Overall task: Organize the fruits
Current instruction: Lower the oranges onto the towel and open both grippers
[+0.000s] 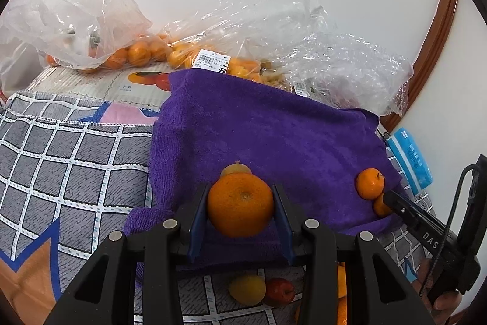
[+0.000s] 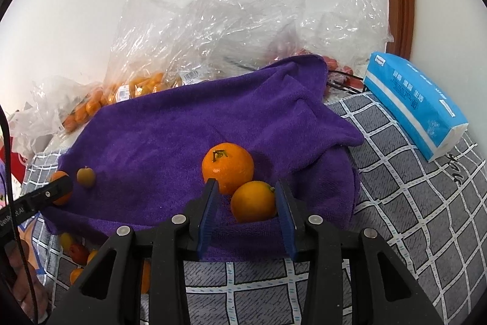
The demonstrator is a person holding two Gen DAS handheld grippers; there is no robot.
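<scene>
A purple towel (image 1: 268,136) lies over the checked cloth; it also shows in the right wrist view (image 2: 170,136). My left gripper (image 1: 240,206) is shut on a large orange (image 1: 240,204) just above the towel, with a small yellowish fruit (image 1: 236,169) behind it. My right gripper (image 2: 246,200) is open around a small orange (image 2: 253,201) that rests on the towel and touches the right finger. A bigger orange with a stem (image 2: 228,171) sits just behind it. In the left wrist view these two oranges (image 1: 369,183) lie at the towel's right edge by the right gripper's tip.
Clear plastic bags of small oranges (image 1: 137,54) line the wall behind the towel. A blue tissue pack (image 2: 414,102) lies at the right. Loose fruit, a yellow one (image 1: 247,290) and a red apple (image 1: 279,291), lies on the checked cloth (image 1: 70,157) in front.
</scene>
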